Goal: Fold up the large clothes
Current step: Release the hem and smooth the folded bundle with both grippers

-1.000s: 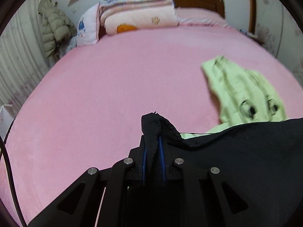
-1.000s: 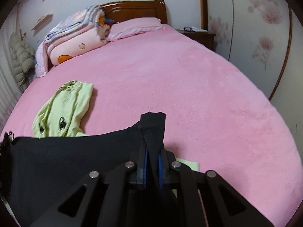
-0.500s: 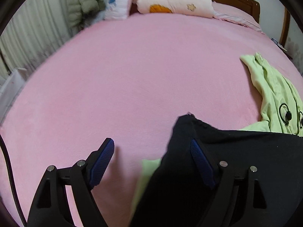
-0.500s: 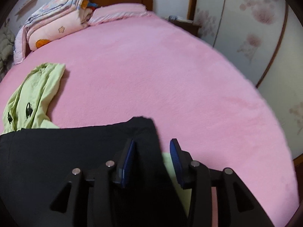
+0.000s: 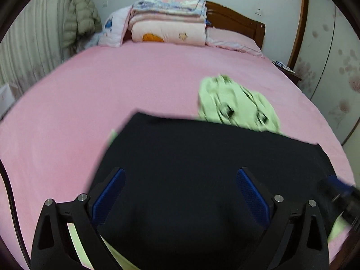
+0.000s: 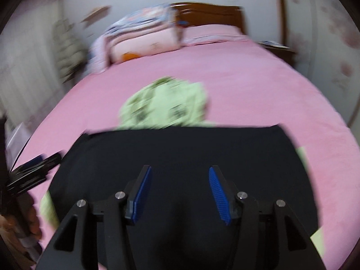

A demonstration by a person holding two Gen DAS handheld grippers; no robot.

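A black garment (image 5: 202,157) (image 6: 180,153) lies flat on the pink bed (image 5: 112,85) (image 6: 258,85), folded over a light green garment (image 5: 236,103) (image 6: 166,103) that sticks out beyond its far edge. My left gripper (image 5: 180,193) hovers above the black cloth, its jaws wide and still opening, with nothing held between the blue pads (image 5: 110,193). My right gripper (image 6: 180,193) also hangs over the black cloth, jaws opening, pads (image 6: 218,193) clear of the fabric. Each gripper shows at the edge of the other's view.
Folded quilts (image 5: 168,22) and a pillow (image 5: 231,40) are stacked at the wooden headboard (image 5: 236,20). A padded jacket (image 5: 78,22) hangs by the curtain on the left. A nightstand (image 5: 285,69) stands right of the bed. Pink bedding extends left and far.
Both grippers let go of the black garment's corners, opened and drew back. The black cloth now lies spread flat on the bed under them.
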